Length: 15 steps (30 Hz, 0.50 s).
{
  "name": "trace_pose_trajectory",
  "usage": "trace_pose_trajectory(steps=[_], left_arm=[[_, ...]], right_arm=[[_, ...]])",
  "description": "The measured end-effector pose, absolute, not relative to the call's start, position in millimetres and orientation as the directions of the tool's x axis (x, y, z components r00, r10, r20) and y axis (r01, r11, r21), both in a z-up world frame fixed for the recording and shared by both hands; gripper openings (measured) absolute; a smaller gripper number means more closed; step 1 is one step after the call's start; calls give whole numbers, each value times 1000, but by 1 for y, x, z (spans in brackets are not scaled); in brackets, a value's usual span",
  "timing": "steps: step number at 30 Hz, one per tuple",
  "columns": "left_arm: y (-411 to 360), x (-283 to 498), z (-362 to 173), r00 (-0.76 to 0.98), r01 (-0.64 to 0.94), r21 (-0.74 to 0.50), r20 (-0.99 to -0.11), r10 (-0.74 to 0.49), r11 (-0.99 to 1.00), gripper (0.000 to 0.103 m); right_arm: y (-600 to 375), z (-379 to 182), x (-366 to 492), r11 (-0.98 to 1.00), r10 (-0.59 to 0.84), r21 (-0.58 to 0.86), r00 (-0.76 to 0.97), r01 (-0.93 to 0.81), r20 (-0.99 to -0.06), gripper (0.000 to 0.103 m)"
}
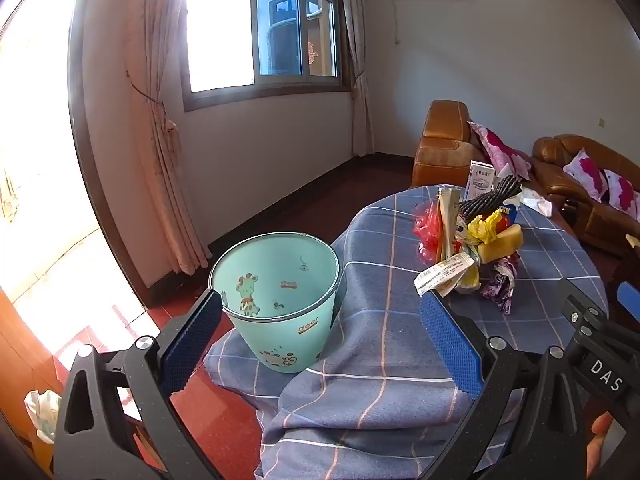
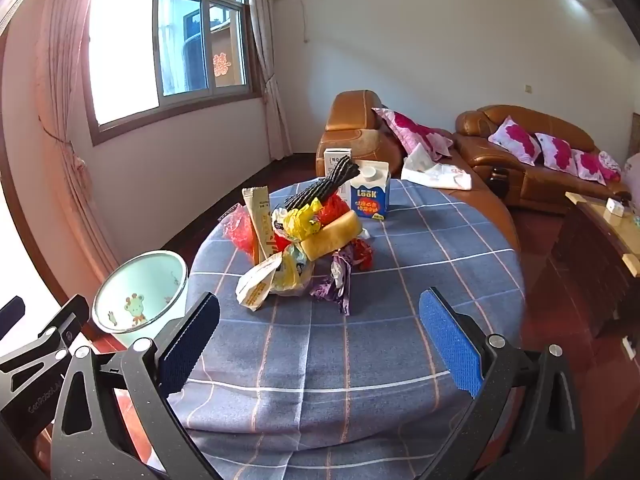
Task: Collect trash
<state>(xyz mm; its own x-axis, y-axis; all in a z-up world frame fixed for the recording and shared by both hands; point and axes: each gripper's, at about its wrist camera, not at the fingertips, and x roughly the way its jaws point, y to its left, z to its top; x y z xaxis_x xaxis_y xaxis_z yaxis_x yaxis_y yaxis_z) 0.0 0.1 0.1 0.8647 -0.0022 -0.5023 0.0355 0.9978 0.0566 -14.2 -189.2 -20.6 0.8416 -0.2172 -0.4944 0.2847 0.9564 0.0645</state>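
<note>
A heap of trash lies in the middle of the round table: wrappers, a yellow sponge, a black ribbed piece, a purple wrapper. The same trash heap shows at the right of the left wrist view. A mint-green bin with cartoon animals stands beside the table's left edge, also seen as the bin low left. My left gripper is open, nearest the bin. My right gripper is open over the near tablecloth, short of the heap. Neither holds anything.
A blue plaid cloth covers the table and hangs over its edge. A blue-and-white carton and a white box stand behind the heap. Brown leather sofas with pink cushions lie beyond; a wooden cabinet at right.
</note>
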Motion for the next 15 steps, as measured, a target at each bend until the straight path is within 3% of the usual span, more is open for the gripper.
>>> trace_pose_trajectory(steps=[15], left_arm=[[6, -2, 4, 861, 4, 46, -509, 20, 999, 97]], right_arm=[[-183, -20, -14, 964, -197, 65, 854, 259, -481, 98]])
